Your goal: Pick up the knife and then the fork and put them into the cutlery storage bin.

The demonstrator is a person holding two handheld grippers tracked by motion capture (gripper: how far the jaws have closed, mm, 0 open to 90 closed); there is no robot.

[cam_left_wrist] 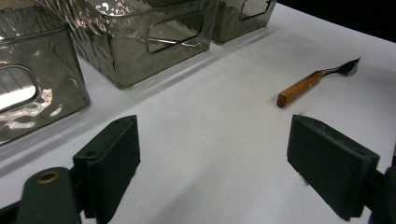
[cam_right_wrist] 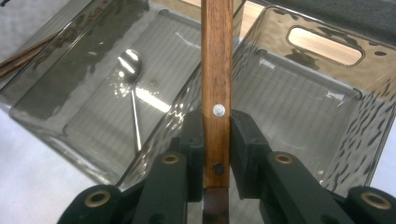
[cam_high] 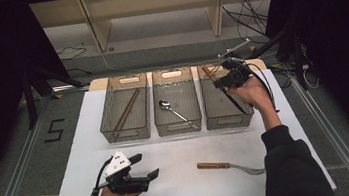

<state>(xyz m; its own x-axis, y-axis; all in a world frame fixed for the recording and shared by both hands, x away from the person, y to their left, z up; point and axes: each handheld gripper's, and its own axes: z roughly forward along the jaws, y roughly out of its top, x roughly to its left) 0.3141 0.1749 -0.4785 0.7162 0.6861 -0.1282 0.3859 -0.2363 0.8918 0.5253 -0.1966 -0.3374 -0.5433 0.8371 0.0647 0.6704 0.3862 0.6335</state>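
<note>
Two jaws of the right gripper (cam_right_wrist: 216, 140) are clamped on a wooden-handled knife (cam_right_wrist: 216, 70) held over the right bin (cam_high: 226, 96), handle running lengthwise up and away from the jaws, while the left gripper (cam_high: 147, 168), jaws apart, sits nearer the fork (cam_high: 229, 167) on the table (cam_high: 183, 187).

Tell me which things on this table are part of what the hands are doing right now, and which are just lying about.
In the job:
right gripper, shut on the wooden-handled utensil
right bin beneath it

Lying about:
fork on the table
spoon in the middle bin
chopsticks in the left bin
left gripper, open
</note>
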